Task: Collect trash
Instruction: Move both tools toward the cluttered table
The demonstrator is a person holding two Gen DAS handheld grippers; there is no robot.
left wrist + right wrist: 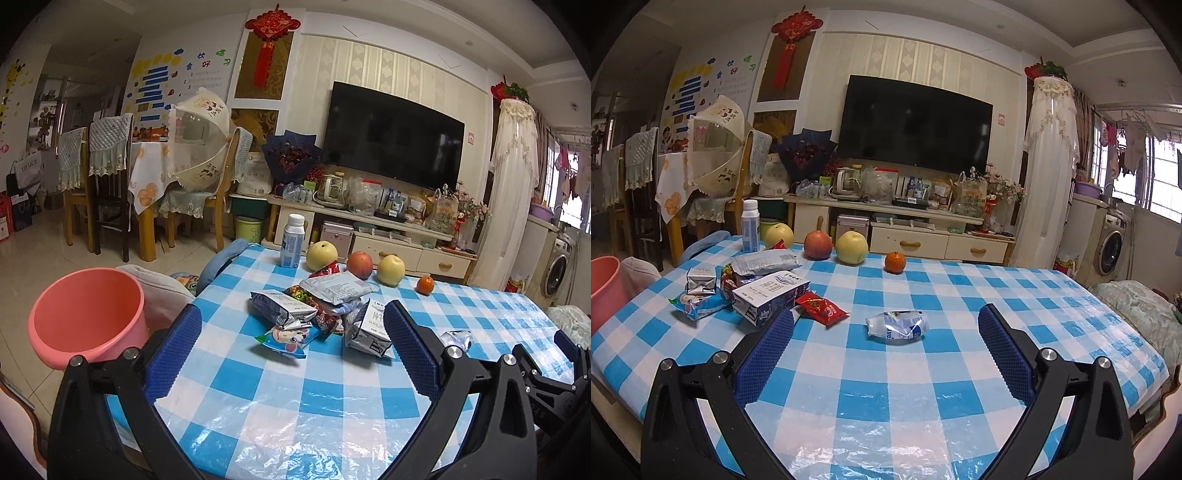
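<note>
A heap of trash lies on the blue-checked tablecloth (pixel 295 406): snack wrappers (pixel 282 306), a cartoon-dog packet (pixel 286 339), a grey packet (pixel 334 286) and a squashed milk carton (pixel 367 326). A pink bin (pixel 86 314) stands left of the table. My left gripper (pixel 293 347) is open, just short of the heap. In the right wrist view a crushed white bottle (pixel 897 325) lies ahead of my open right gripper (pixel 884 343), with a red wrapper (pixel 820 308) and the carton (pixel 770 295) to its left.
An upright white bottle (pixel 293 240), two pears (pixel 321 254), an apple (pixel 359 264) and an orange (pixel 424 285) stand along the table's far edge. A TV cabinet (pixel 905 236) lies beyond. Dining chairs (pixel 107 177) are at the back left.
</note>
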